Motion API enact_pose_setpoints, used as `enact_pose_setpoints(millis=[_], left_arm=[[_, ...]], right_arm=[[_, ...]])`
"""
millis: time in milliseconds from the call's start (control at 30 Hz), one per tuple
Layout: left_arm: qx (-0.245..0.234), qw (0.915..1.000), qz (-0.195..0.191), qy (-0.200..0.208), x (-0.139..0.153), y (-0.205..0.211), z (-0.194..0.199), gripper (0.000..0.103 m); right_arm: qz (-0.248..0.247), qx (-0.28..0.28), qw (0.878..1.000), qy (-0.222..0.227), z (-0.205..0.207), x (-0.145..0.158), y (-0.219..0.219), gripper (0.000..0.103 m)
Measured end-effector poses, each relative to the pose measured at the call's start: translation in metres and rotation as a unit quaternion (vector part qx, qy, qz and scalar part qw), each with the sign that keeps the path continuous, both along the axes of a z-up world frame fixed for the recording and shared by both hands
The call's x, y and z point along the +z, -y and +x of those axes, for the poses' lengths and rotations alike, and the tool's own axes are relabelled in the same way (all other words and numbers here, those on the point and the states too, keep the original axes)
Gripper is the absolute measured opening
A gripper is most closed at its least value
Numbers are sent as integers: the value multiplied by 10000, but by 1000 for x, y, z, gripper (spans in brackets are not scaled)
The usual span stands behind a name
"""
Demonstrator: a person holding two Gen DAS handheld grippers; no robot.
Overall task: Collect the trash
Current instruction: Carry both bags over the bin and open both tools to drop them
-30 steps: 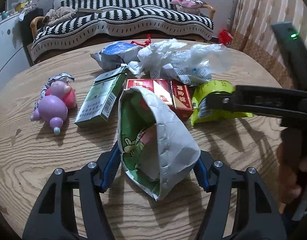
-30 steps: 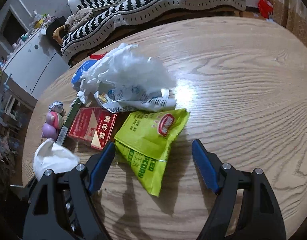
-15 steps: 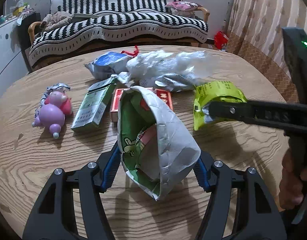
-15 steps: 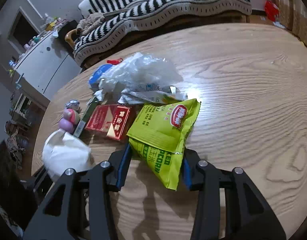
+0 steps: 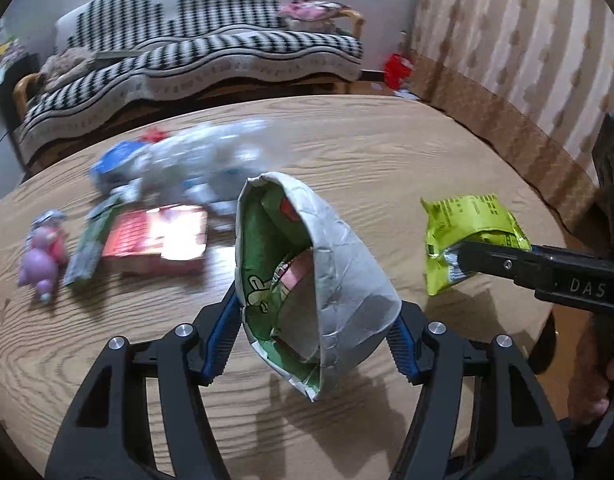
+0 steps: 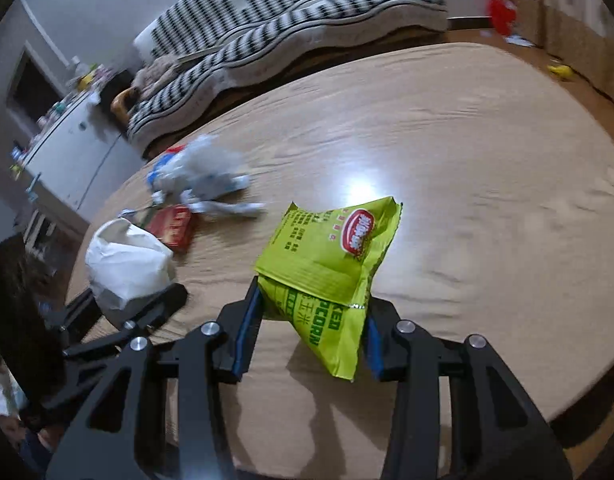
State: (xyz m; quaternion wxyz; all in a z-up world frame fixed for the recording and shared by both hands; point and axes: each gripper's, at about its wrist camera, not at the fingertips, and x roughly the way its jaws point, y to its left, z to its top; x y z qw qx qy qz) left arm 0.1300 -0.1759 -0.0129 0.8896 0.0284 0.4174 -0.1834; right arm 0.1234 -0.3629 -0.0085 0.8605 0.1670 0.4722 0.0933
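My left gripper (image 5: pixel 315 320) is shut on a crumpled white wrapper with a green printed inside (image 5: pixel 347 264), held just above the wooden table (image 5: pixel 367 148). My right gripper (image 6: pixel 311 320) is shut on a lime-green popcorn bag (image 6: pixel 327 256), lifted off the tabletop with its shadow below. In the left wrist view that green bag (image 5: pixel 467 220) hangs at the right from the right gripper's black fingers (image 5: pixel 507 264). In the right wrist view the white wrapper (image 6: pixel 123 260) shows at the left.
On the table's left side lie a red box (image 5: pixel 155 240), a green box (image 5: pixel 91 248), a pink and purple toy (image 5: pixel 41 256) and a heap of clear plastic bags (image 5: pixel 187 160). A striped sofa (image 5: pixel 207 52) stands behind. A hand (image 5: pixel 599 360) is at the right edge.
The right gripper closed on the green bag and lifted it off the table toward the right. Both grippers drew back from the pile of litter, the left still carrying the wrapper.
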Motion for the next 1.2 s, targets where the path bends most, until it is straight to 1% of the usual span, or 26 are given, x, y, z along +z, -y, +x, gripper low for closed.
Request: enact_pose_setpoints(millis=[133, 200, 300, 367, 467, 633, 700, 833, 967, 1033, 1200], left_arm=[[-450, 9990, -38, -1, 3, 52, -8, 63], [-746, 9972, -6, -9, 3, 86, -14, 63], [-1050, 9945, -13, -35, 1, 123, -24, 63], [-1320, 9912, -32, -37, 3, 155, -34, 63], [-1708, 9853, -59, -8, 3, 197, -50, 63], [-2295, 9732, -93, -99, -7, 264, -75, 63], [-2467, 9689, -85, -172, -11, 286, -83, 63], [-2863, 9577, -77, -284, -24, 327, -103, 63], [-3127, 9492, -19, -344, -35, 352, -112, 63], [-3203, 9466, -13, -366, -39, 361, -114, 63], [-3271, 9441, -46, -408, -43, 374, -113, 63]], right_arm=[[-237, -495, 9985, 50, -30, -1, 56, 44], [-447, -824, 9956, 68, -52, -4, 91, 44], [-624, -1287, 9897, 34, -81, -11, 138, 44], [-751, -1634, 9837, -5, -102, -16, 171, 44], [-750, -2090, 9750, -89, -133, -25, 215, 44], [-780, -2650, 9606, -305, -174, -43, 270, 44], [-762, -2809, 9559, -400, -185, -50, 285, 44], [-725, -3011, 9486, -651, -204, -65, 312, 44], [-709, -3076, 9448, -880, -214, -76, 323, 44], [-708, -3086, 9441, -920, -217, -79, 327, 44], [-686, -3119, 9426, -979, -217, -82, 334, 44]])
